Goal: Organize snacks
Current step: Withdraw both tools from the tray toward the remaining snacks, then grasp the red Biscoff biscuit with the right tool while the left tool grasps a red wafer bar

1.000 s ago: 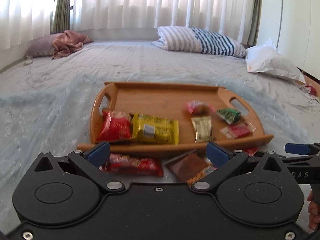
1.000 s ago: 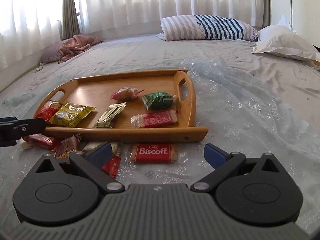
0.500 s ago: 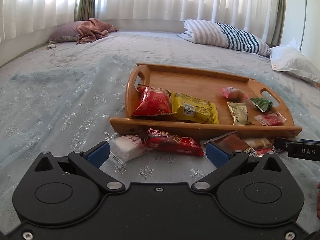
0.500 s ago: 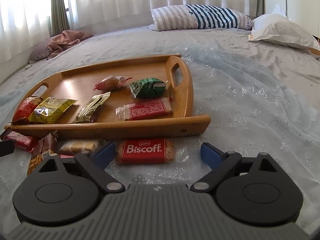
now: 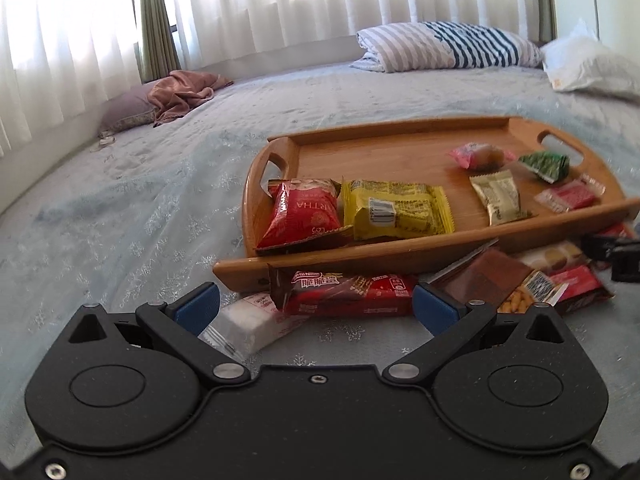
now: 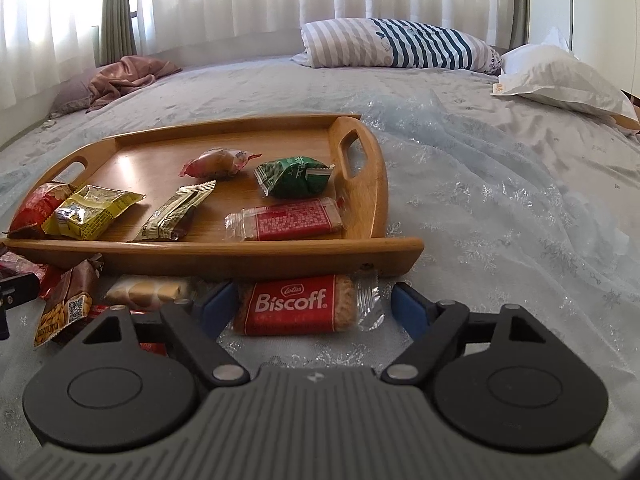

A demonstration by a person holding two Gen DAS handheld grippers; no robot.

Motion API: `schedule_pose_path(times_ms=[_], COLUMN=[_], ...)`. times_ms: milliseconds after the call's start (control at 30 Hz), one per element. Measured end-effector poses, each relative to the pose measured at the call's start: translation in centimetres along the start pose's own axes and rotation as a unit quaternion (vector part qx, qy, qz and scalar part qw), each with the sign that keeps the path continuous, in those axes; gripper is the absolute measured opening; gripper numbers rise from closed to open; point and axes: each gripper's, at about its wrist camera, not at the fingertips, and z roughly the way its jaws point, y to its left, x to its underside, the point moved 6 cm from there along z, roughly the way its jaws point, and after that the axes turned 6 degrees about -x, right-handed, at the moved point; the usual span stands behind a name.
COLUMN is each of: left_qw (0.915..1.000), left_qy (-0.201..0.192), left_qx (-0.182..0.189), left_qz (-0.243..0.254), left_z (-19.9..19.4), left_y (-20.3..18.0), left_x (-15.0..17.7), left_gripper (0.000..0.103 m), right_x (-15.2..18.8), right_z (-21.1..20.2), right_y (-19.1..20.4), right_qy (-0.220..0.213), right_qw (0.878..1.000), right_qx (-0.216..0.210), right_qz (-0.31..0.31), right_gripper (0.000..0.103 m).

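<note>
Two wrist views are shown over a bed [image 6: 500,184] covered with a pale blue spread. A wooden tray [image 6: 362,184] lies on it, already holding six snacks: a red bag [image 5: 304,212] and a yellow pack [image 5: 396,210] at its 9 o'clock end, a green pack [image 6: 294,176] and a red-wrapped biscuit [image 6: 286,220] toward its 3 o'clock end.

More snacks lie loose on the bed just outside the tray's near rim. In the right view, a Biscoff pack [image 6: 296,304] sits between the right gripper [image 6: 310,310], whose jaws have just been closing around it. The blue pads stand at either end of the pack but do not appear to press it yet, so it is not yet gripped.

In the left view, the left gripper [image 5: 316,310] is spread wide, nothing held. A red chocolate bar [image 5: 348,290] and a white pack [image 5: 248,322] lie between its jaws, the bar overlapping the white pack.

The step in hand is judged to be picking up the loose snacks. Next, the right jaws would need to close fully, and the Biscoff be lifted over the rim toward 12 o'clock onto bare tray.
</note>
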Motion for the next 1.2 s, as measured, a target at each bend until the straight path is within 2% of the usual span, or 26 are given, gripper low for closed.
schedule_pose_path(times_ms=[167,367,600,667,733,1000,1200], left_qw=[0.9998,0.9996,0.9995,0.9995,0.9993,0.9992,0.9991], left_qy=[0.006,0.005,0.003,0.001,-0.003,-0.005,-0.008], left_qx=[0.017,0.011,0.014,0.013,0.017,0.025,0.018], left_qz=[-0.003,0.024,0.027,0.030,0.034,0.032,0.038], left_z=[0.6,1.0,1.1,1.2,1.0,0.8,0.5], left_y=[-0.7,-2.0,-2.2,-2.3,-2.4,-2.6,-2.9], left_x=[-0.3,-0.1,0.0,0.1,0.0,0.0,0.1], left_gripper=[0.103,0.103,0.100,0.098,0.089,0.076,0.071], right_x=[0.2,0.2,0.3,0.3,0.3,0.2,0.1], right_z=[0.0,0.1,0.2,0.2,0.2,0.0,-0.1], right_y=[0.1,0.1,0.1,0.2,0.2,0.4,0.5], right_qy=[-0.002,-0.002,0.000,0.001,0.000,-0.002,0.001], right_qw=[1.000,1.000,1.000,1.000,1.000,1.000,1.000], right_qx=[0.005,0.006,0.005,0.005,0.005,0.006,0.002], right_qz=[-0.004,-0.004,-0.007,-0.008,-0.009,-0.010,-0.008], right_gripper=[0.088,0.089,0.090,0.091,0.090,0.088,0.082])
